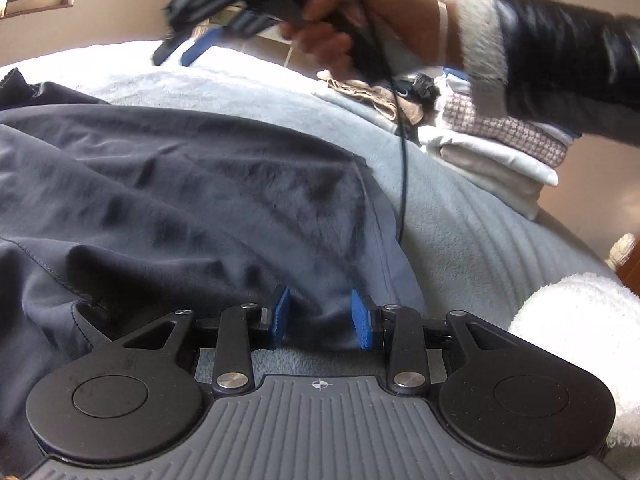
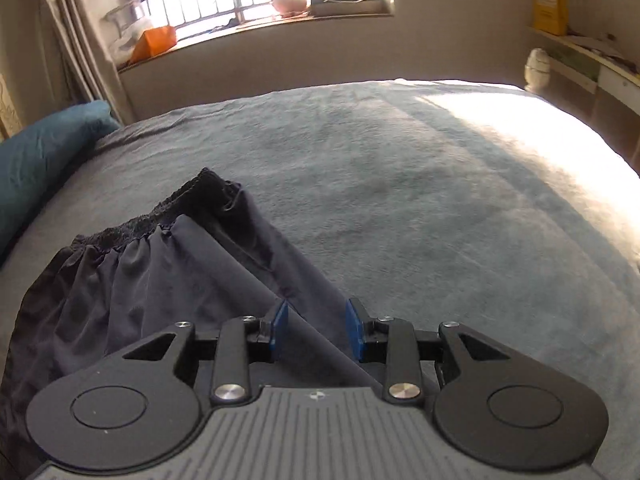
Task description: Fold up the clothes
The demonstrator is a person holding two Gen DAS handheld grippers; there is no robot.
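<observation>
Dark shorts (image 2: 160,264) lie beneath the open right claw (image 2: 316,328), unheld.

A wide bed (image 2: 400,184) under a grey-blue fleecy blanket (image 1: 480,240) carries everything. Dark trousers (image 1: 180,200) lie spread and creased on it, elastic waistband flat. A teal pillow (image 2: 44,160) rests at one edge, and a stack of folded clothes (image 1: 500,148) at another.
</observation>
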